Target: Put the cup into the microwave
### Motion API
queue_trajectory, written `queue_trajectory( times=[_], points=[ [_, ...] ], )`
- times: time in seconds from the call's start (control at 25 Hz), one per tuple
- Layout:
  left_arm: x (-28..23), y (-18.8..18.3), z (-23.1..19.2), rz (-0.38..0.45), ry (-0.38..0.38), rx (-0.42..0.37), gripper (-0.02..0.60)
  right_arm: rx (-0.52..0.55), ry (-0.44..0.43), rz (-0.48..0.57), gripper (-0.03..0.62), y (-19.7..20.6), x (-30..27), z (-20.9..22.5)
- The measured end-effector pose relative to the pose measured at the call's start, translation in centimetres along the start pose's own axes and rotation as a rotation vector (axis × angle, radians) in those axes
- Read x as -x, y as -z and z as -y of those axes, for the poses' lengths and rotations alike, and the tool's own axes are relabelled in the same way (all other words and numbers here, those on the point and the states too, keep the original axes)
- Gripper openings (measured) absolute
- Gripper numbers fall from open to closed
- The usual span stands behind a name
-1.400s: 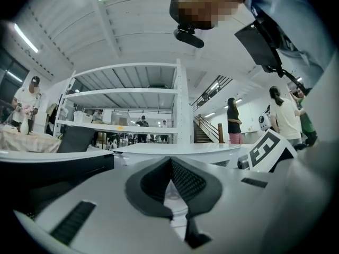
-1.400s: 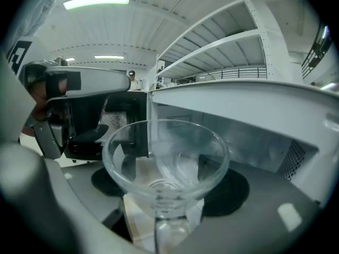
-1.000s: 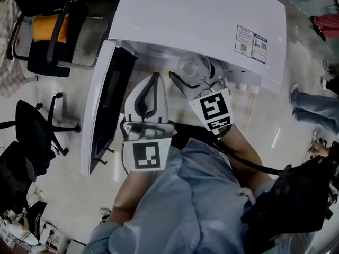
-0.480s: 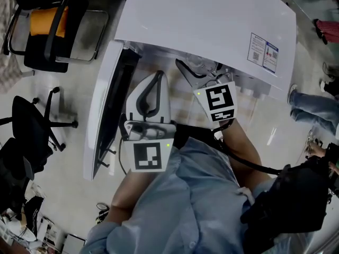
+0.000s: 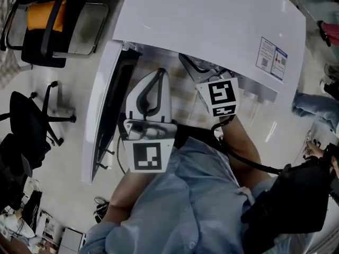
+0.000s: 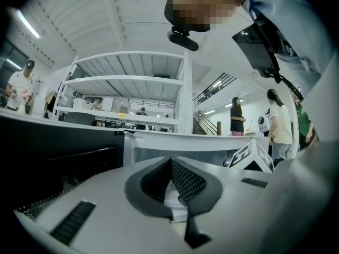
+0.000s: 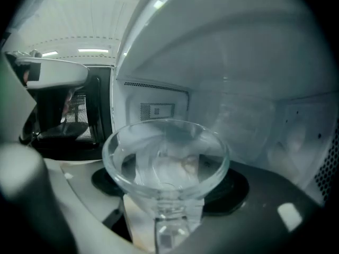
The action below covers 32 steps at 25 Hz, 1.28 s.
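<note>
At the left of the head view, the microwave's door [image 5: 106,105] hangs open, seen edge-on. Just right of it, the left claw [image 5: 158,72] is held before the opening, jaws together with nothing between them.

Further right, the right claw [image 5: 200,69] has pushed in under the front edge of the white microwave [image 5: 212,25]. A second ago the clear glass cup showed in front of that edge; now the head view has lost it. The right gripper view shows the cup [image 7: 165,157] at centre frame. It stands upright, its lower part gripped in the partly spread jaws, with cavity walls around it. The cup seems to be inside, so setting it down and letting go likely remain. Whether it touches the cavity floor cannot be told.

At the right of the microwave's top is a blue, red and white sticker [image 5: 273,57] with a square code, too small to read. A small label [image 7: 156,110] on the cavity's back wall is equally unreadable.
</note>
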<state>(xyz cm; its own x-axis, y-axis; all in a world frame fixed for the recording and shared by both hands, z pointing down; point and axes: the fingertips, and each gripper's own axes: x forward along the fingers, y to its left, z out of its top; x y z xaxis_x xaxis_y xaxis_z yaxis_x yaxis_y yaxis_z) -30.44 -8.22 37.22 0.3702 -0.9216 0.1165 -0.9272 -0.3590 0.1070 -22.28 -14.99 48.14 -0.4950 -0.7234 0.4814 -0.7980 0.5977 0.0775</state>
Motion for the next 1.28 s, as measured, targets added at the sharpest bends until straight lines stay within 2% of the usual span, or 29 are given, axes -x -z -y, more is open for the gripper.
queue_trajectory(
  times=[0.48, 0.92, 1.28],
  points=[
    [-0.9, 1.0, -0.3, -0.034, 0.001, 0.012, 0.008, -0.048, -0.022, 0.05, 0.38, -0.5, -1.9, 1.2],
    [-0.4, 0.6, -0.7, -0.019, -0.016, 0.015, 0.008, 0.018, 0.006, 0.065, 0.385, -0.4, -2.2, 1.6],
    [0.5, 0.1, -0.1, -0.018, -0.015, 0.009, 0.008, 0.001, 0.002, 0.056, 0.419, -0.4, -0.8, 1.0]
  ],
)
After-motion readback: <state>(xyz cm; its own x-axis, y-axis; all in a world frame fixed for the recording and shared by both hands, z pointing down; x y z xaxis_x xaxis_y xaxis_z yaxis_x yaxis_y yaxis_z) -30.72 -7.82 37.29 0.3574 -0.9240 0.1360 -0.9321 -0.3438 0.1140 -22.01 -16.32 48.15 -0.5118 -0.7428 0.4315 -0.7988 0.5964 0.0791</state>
